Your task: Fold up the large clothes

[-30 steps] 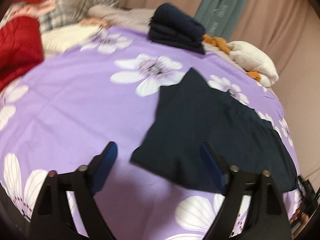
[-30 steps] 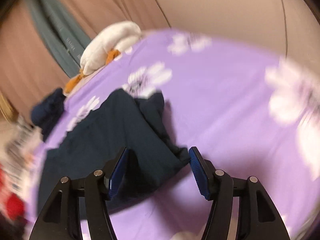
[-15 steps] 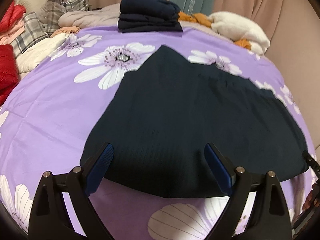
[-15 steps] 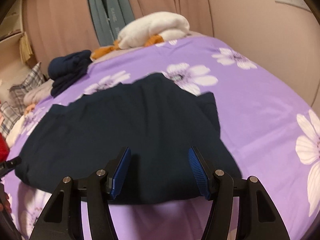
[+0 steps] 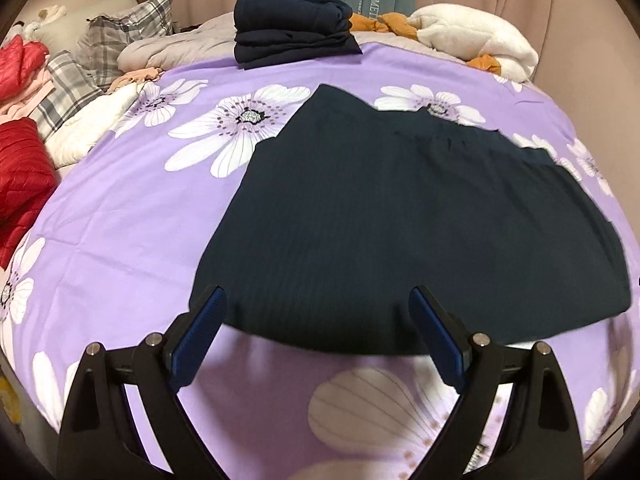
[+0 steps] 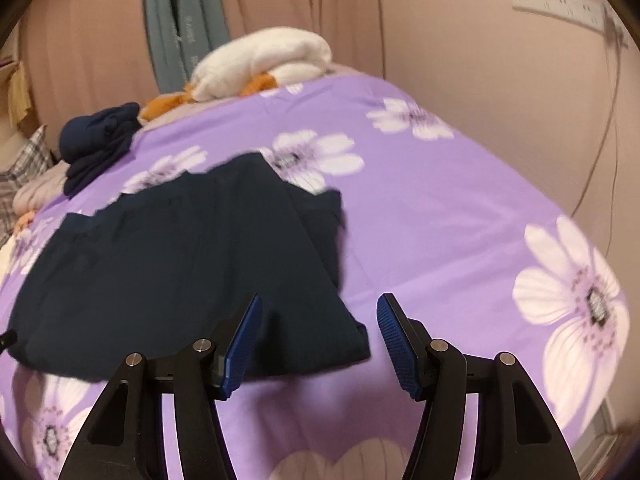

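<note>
I have the purple flowered bedspread (image 5: 132, 216) filling most of both views, and it is my working surface. On the far left of it lie the unsorted heaps: a red quilted jacket (image 5: 22, 176), checked fabric (image 5: 68, 80) and pale pieces, none of them tidy as far as I can see. On the far right sits a white fleecy bundle (image 5: 476, 46) with some orange cloth (image 5: 386, 22) tucked under it.

At the far edge, in the middle, a stack of folded navy clothes (image 5: 292, 26) stands squared up, so I judge that part of the job finished.

The piece in hand is the dark navy garment (image 5: 404, 224), lying flat in the middle of the bed, its near edge running close to both of my tools. From the right wrist camera its right side shows a layer doubled over, with a lower corner poking out at the far right (image 6: 332, 208); I read that as a first fold laid down, though the cloth is too dark to trace every edge. It is still a wide slab, far larger than the pieces in the stack, so I judge further folds are needed, then a move to the pile, then the heaps on the left.

My left gripper (image 5: 316, 328) stands wide apart over the garment's near left edge, nothing pinched. My right gripper (image 6: 318, 334) is parted about halfway, with the near right corner of the garment between the fingers, and holds nothing.
</note>
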